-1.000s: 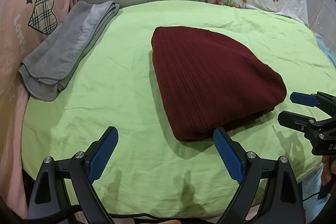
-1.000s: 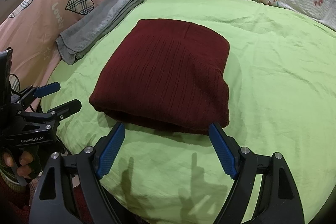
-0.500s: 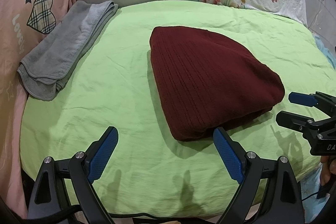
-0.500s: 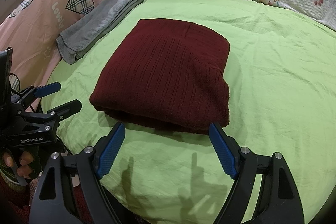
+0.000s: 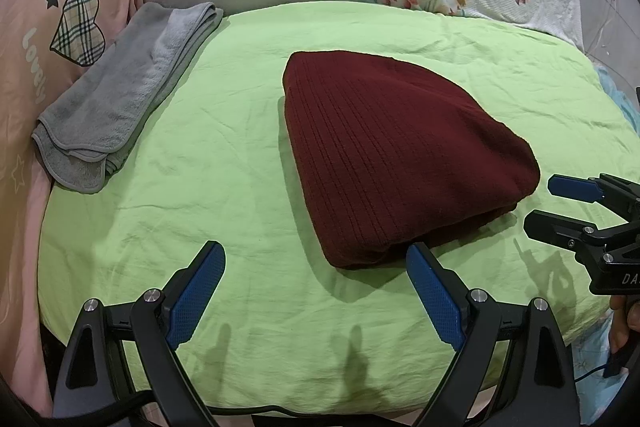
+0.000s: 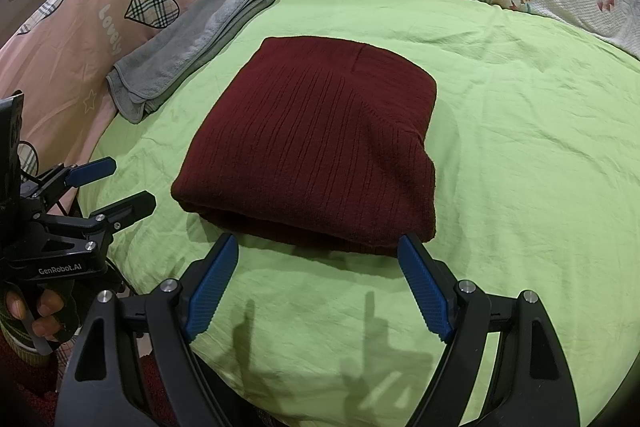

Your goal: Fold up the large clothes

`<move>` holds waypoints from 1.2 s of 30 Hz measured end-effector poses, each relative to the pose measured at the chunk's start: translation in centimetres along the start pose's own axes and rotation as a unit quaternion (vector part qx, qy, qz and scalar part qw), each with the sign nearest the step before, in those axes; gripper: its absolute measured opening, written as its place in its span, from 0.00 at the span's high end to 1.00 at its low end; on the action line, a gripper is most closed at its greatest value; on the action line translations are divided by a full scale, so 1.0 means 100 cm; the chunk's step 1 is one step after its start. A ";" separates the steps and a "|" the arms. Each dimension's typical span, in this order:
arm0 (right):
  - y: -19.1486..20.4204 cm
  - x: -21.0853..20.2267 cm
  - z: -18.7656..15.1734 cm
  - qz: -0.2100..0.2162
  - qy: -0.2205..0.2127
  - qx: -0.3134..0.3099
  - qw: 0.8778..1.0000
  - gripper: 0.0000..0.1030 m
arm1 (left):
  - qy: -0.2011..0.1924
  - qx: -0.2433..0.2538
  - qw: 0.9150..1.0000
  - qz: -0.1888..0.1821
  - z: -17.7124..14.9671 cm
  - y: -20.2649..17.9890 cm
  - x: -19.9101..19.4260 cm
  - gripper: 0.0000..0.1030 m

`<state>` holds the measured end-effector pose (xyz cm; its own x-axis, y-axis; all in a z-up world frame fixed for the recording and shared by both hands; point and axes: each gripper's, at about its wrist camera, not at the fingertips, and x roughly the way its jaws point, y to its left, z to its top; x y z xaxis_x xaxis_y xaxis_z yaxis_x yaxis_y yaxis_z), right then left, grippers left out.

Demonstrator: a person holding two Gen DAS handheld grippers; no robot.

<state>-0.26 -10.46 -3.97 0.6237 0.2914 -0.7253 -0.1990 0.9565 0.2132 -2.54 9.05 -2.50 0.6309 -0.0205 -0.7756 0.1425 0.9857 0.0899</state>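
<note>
On bed (image 5: 248, 131): folded maroon sweater (image 5: 400, 147), soft, thick, floppy; take near folded edge. Left gripper (image 5: 316, 287), right gripper (image 6: 318, 277) both spread, empty.

The green bed (image 5: 224, 155) is bare between the red sweater (image 5: 392, 147) and the gray towel (image 5: 120, 95).

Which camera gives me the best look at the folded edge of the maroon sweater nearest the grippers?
The right wrist view: the maroon sweater sits nearly centered, and its stacked near edge runs across just ahead of the open right gripper. The left wrist view shows the sweater off to the right and at an angle, with mainly one near corner beside the open left gripper.
</note>
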 end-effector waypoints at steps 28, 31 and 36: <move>0.002 -0.003 -0.001 0.001 -0.002 -0.001 1.000 0.20 | -0.001 0.001 1.000 -0.001 0.002 -0.003 -0.003 0.10; 0.003 -0.003 -0.001 0.001 -0.002 -0.001 1.000 0.20 | -0.001 0.002 1.000 -0.002 0.002 -0.003 -0.003 0.10; 0.003 -0.003 -0.001 0.000 -0.002 -0.001 1.000 0.20 | -0.001 0.002 1.000 -0.002 0.002 -0.003 -0.003 0.10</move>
<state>-0.56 -10.28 -3.79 0.6264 0.2924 -0.7226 -0.2007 0.9562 0.2129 -2.60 8.72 -2.19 0.6324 -0.0245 -0.7743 0.1480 0.9849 0.0897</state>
